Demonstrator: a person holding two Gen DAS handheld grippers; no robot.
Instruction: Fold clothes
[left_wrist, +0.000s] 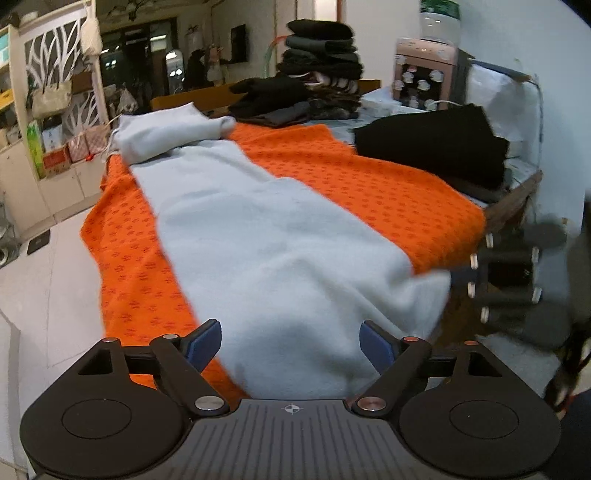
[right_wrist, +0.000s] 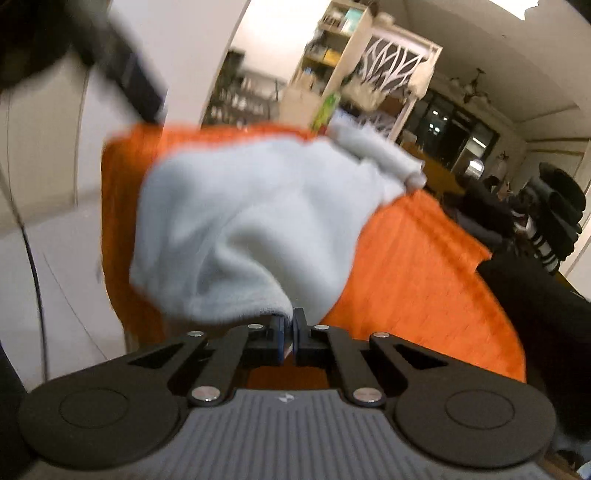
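Right gripper jaws clamped on the pale blue garment's near hem; left gripper jaws apart beside it, garment stretching lengthwise away across the orange-covered table.

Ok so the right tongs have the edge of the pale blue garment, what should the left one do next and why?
Probably close the left tongs on the near hem of the pale blue garment. They stand wide open over that edge, while the right tongs are already shut on the cloth, so both corners need holding before folding across the orange blanket.
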